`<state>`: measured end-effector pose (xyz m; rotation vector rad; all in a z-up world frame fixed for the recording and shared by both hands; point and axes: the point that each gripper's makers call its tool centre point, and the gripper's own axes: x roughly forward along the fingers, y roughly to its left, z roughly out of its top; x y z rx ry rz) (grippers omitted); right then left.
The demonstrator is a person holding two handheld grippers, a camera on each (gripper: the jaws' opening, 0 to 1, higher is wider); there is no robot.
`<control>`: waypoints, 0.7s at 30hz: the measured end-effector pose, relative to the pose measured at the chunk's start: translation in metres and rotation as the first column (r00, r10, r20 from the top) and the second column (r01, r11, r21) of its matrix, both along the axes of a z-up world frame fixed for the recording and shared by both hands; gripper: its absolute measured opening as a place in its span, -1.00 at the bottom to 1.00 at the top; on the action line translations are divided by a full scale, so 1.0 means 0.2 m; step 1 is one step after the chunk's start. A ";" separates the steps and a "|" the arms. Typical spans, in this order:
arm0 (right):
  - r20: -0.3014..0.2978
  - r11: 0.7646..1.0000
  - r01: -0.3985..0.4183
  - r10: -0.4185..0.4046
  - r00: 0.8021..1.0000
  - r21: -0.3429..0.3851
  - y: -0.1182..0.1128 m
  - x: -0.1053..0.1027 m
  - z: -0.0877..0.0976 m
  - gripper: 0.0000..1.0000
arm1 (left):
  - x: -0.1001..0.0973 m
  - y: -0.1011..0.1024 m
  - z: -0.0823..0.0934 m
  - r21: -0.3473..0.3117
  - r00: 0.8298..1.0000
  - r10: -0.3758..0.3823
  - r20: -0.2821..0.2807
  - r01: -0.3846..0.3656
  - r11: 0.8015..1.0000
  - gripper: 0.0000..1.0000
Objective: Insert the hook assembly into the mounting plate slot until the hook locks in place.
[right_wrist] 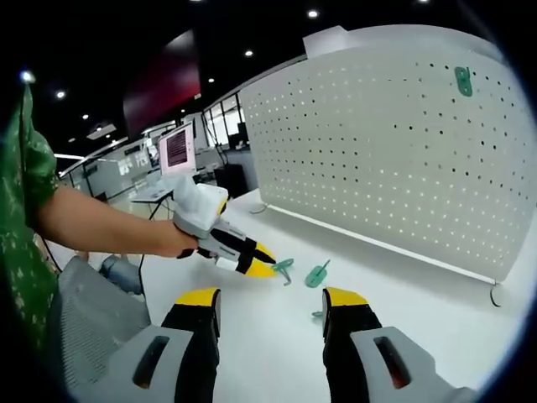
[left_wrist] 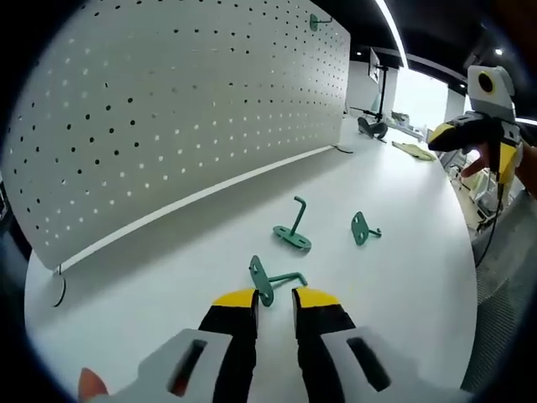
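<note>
1. Three green hooks lie on the white bench, near the middle, in front of the pegboard [left_wrist: 168, 109] that stands along the far edge
2. The nearest hook [left_wrist: 273, 281] lies right at the tips of the left gripper [left_wrist: 274, 300]. Its round plate sits by the left yellow tip & its thin bar runs sideways across the gap to the right tip
3. Left gripper jaws stand a bit apart w/ nothing between them yet. The hook is just past the tips, maybe touching, can't tell
4. The middle hook [left_wrist: 294, 231] is further out toward the pegboard, bar sticking up. The small hook [left_wrist: 362, 227] lies to its right, apart from both
5. Right gripper [right_wrist: 273, 306] has its jaws wide apart, grasping nothing, and is held up well back from the hooks
6. So the left gripper is much nearer. I think it needs a short push forward, then close on the bar
7. One more hook [right_wrist: 463, 81] already hangs high on the pegboard. The held hook must go up to the holes there next
</note>
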<state>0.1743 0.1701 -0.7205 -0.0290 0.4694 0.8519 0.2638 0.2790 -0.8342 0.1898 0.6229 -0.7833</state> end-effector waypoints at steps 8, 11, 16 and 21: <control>-0.001 1.000 0.002 -0.002 1.000 -0.001 -0.01 0.00 0.00 -0.02 | 0.00 0.00 0.00 0.001 1.000 -0.001 0.006 0.001 1.000 -0.74; -0.002 1.000 0.004 -0.004 1.000 0.002 -0.01 0.00 0.00 -0.02 | 0.00 0.00 0.00 0.004 1.000 0.004 0.011 -0.004 1.000 -0.76; -0.007 1.000 0.003 -0.003 1.000 0.002 -0.01 0.00 -0.01 -0.02 | 0.01 0.01 0.00 0.008 1.000 0.013 0.019 -0.013 1.000 -0.82; -0.009 1.000 0.001 -0.001 1.000 0.005 -0.01 0.00 -0.01 -0.02 | 0.01 0.01 0.00 0.011 1.000 0.020 0.024 -0.021 1.000 -0.82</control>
